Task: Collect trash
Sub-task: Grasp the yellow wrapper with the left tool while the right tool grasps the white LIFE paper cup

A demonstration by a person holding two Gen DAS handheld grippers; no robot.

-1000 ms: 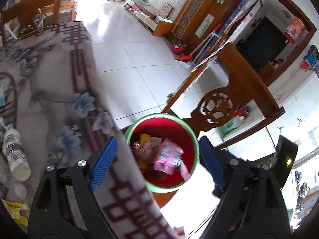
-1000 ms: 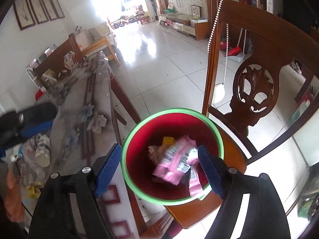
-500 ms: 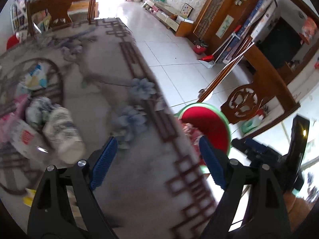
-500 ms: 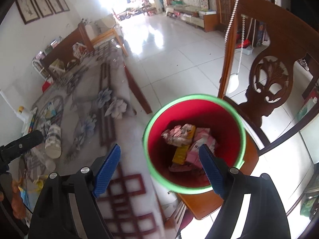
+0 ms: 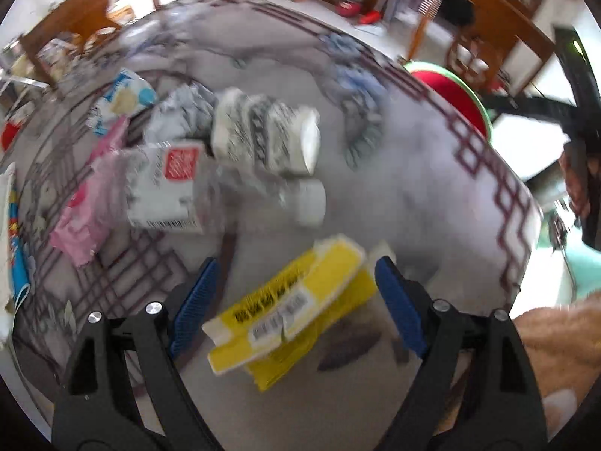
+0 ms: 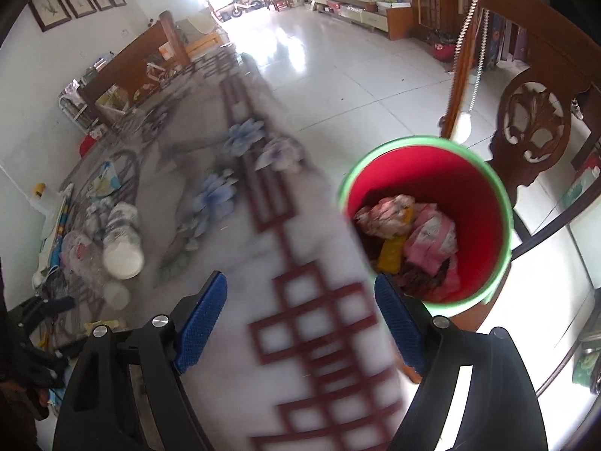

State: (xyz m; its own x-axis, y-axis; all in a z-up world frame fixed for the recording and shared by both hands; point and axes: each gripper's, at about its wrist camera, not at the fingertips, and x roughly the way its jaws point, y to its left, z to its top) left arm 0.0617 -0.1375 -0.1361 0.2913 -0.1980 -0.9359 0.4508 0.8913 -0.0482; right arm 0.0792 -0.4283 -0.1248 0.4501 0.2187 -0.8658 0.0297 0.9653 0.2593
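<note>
The left gripper (image 5: 295, 300) is wide apart and holds nothing. Low in the middle of its picture, a flat yellow paper packet with a white barcode sticker (image 5: 289, 312) lies on the grey patterned surface (image 5: 413, 195), right between the two blue pads but not touching them. It looks like the next bit of trash to pick up. The packet seems light, thin and bendy, so it may fold or slide when squeezed. A good place to hold it looks like across its short middle, where both layers sit on top of each other. Higher up and to the left lie a white plastic jar with black marks (image 5: 263, 135), a clear bag with a red label (image 5: 165, 188) and a pink wrapper (image 5: 82, 218), all light things too. The right gripper (image 6: 300, 319) is apart and empty as well. The red bin with a green rim (image 6: 428, 173) is at the right of its picture, already holding some wrappers.
</note>
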